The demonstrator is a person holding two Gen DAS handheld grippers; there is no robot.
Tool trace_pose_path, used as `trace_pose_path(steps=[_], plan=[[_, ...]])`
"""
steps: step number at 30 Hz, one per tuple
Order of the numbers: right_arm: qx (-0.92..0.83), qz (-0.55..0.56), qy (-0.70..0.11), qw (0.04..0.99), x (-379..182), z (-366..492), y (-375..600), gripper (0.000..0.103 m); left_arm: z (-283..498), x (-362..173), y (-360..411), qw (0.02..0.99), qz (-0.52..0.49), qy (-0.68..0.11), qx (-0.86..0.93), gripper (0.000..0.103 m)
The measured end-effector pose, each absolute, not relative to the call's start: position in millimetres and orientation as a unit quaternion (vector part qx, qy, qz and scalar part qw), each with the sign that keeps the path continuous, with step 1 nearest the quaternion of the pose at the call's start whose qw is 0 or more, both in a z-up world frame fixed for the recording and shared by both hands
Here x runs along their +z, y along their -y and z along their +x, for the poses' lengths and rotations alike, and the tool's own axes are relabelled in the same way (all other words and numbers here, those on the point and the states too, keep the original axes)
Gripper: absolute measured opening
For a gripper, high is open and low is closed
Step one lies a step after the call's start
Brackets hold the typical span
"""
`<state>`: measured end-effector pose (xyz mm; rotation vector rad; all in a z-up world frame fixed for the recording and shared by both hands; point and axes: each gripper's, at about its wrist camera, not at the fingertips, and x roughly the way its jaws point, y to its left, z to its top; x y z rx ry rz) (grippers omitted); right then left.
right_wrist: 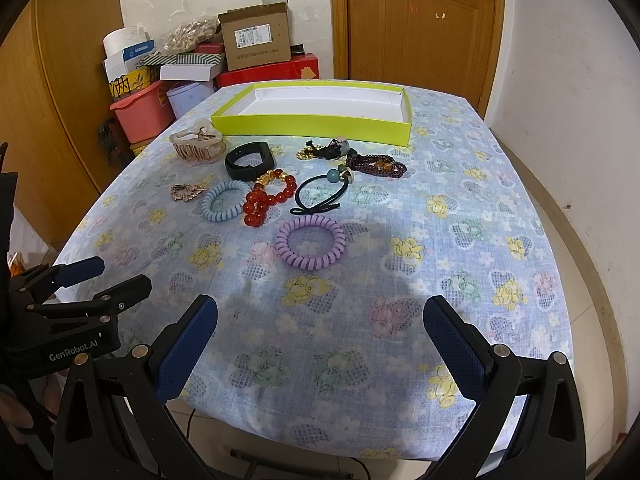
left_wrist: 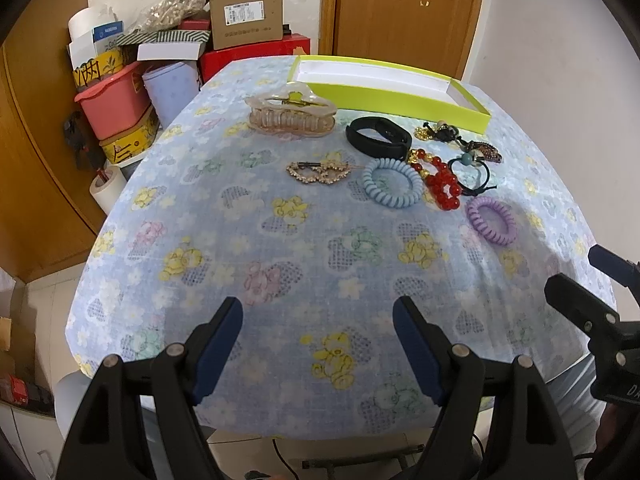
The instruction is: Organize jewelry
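L wrist view shows the clear ribbed claw clip [left_wrist: 292,116] side-on w/ teeth visible; R wrist view shows it end-on, smaller. R view gives the full tray [right_wrist: 316,126], yellow-green walls, white floor, nothing seen inside; L view cuts it at an angle.

Bench [right_wrist: 400,240] covered in blue woven cloth, bear and flower print. Items lie in a cluster just in front of the tray: black band [right_wrist: 250,162], smooth; red bead bracelet [right_wrist: 268,200], glossy, w/ gold beads; blue coil tie [right_wrist: 222,201] and purple coil tie [right_wrist: 310,242], both spiral plastic rings; black elastic tie [right_wrist: 320,196] w/ teal bead; dark bead bracelet [right_wrist: 376,166]; gold heart clip [left_wrist: 320,172], prob. rhinestone, detail too small.

Left gripper [left_wrist: 318,320]: jaws released, wide apart, nothing between, hovering at near bench edge. Right gripper [right_wrist: 320,320]: jaws released, nothing between. Purple coil tie is nearest, ahead of right jaws, apart from them; rest of cluster well ahead of both.
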<state>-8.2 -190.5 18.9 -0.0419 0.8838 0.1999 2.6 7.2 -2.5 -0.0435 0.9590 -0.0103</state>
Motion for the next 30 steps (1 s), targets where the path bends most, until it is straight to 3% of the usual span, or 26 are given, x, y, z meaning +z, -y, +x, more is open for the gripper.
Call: trace_pose_path(steps=[30], plan=[[0.095,-0.018,-0.425,0.900,18.9,-8.3,195.0,0.103,-0.2,-3.1,-8.2,0.886,-0.024,-0.463,-0.007,0.079]])
